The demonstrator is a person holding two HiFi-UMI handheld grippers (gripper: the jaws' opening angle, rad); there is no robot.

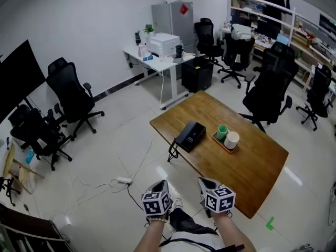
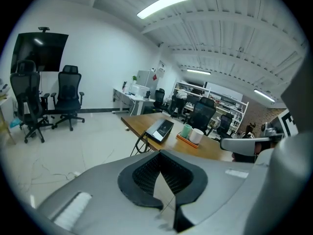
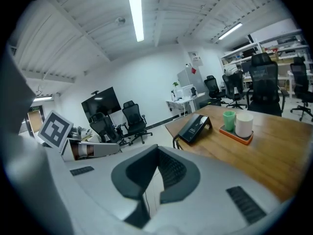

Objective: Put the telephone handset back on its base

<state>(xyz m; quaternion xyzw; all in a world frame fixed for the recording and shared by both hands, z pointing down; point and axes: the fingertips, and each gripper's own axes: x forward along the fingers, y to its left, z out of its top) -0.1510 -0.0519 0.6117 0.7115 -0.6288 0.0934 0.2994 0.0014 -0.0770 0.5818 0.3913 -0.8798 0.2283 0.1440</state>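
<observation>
Head view: telephone (image 1: 190,135) sits mid-frame, at the left corner of wooden table (image 1: 252,167), w/ cord (image 1: 172,151) looping off the edge. Handset vs base is too small to tell apart. Left gripper (image 1: 161,185) & right gripper (image 1: 206,182), bottom centre, are both closed, nothing btwn jaws, well short of the table. Handset is prob. light, stiff, slick plastic. Grab mid-handle across the narrow width; cord may tug.

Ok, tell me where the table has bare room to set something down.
The table is bare at its near end, from the tray to the near edge, and at the far end beyond the phone. It is crowded mid-table: phone and tray sit side by side with only a narrow gap between.
</observation>
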